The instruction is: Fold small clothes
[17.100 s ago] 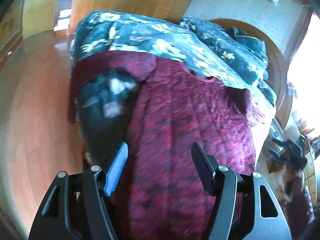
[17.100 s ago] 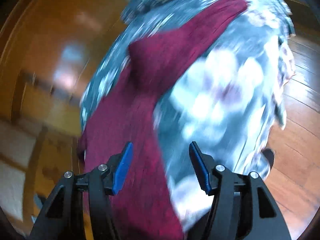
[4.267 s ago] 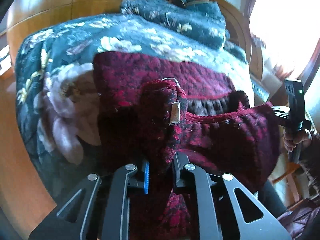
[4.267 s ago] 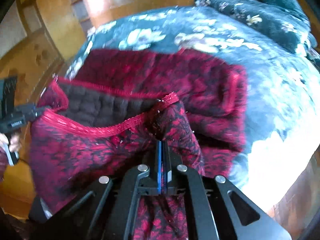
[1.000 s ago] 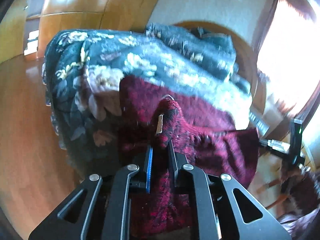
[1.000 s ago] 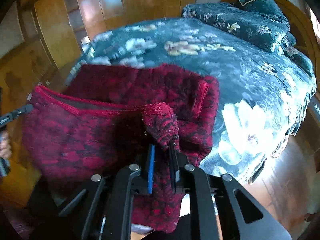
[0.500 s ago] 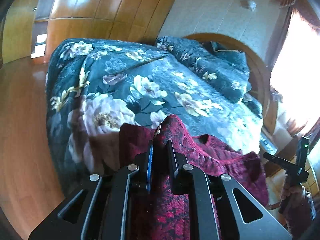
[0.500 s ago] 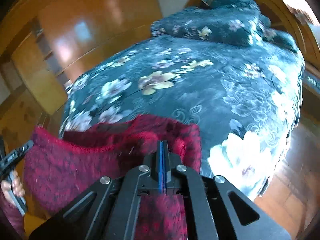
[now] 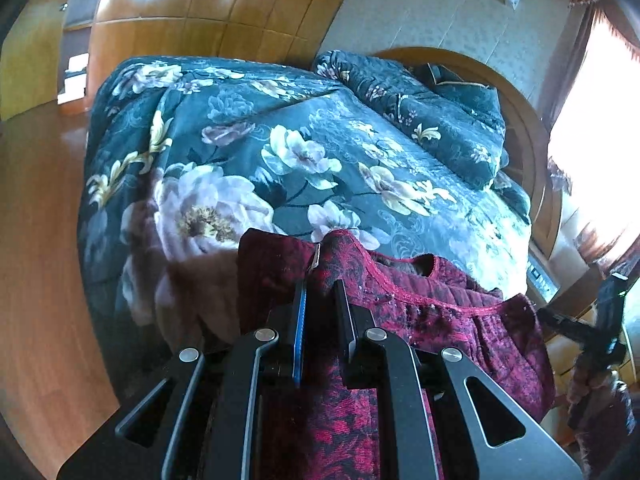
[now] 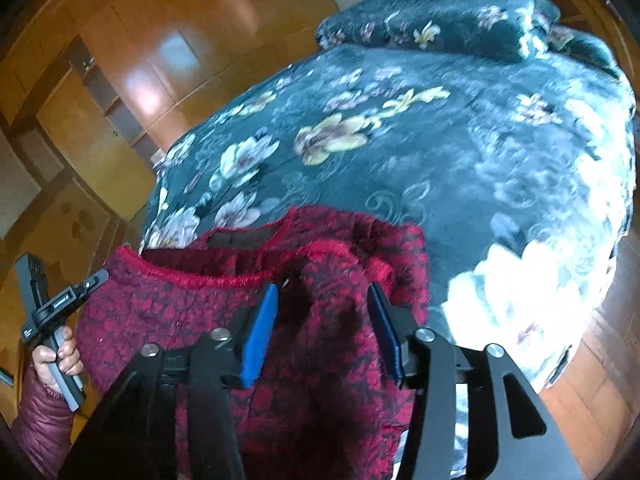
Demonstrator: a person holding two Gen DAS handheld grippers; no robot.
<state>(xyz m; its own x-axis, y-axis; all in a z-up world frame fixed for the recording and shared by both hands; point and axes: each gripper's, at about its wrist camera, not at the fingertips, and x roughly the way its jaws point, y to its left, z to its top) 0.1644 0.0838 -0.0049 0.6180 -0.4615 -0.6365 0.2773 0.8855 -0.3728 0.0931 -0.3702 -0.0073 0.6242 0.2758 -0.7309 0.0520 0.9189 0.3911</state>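
A dark red patterned knitted garment (image 9: 440, 320) lies on the near edge of the bed, its neckline facing the quilt. My left gripper (image 9: 322, 300) is shut on one upper corner of it, which bunches up between the fingers. In the right wrist view the same garment (image 10: 192, 312) spreads out to the left. My right gripper (image 10: 322, 304) is opening. Its blue pads (image 10: 260, 332) stand apart on either side of a fold of the garment without pressing it. Each wrist view also shows the other gripper: the left (image 10: 52, 308) in a hand, the right (image 9: 600, 320) at the frame's right edge.
The bed carries a dark teal floral quilt (image 9: 300, 152) with a folded matching blanket (image 9: 440, 120) by the round wooden headboard (image 9: 528, 152). Wooden floor (image 9: 36, 240) and wooden cabinets (image 10: 120, 60) surround it. A bright window (image 9: 600, 140) is at the right.
The right gripper's jaws have parted and released the garment corner. Both grippers drew back toward the bed's near edge with the garment, baring more quilt. The left grip is unchanged.
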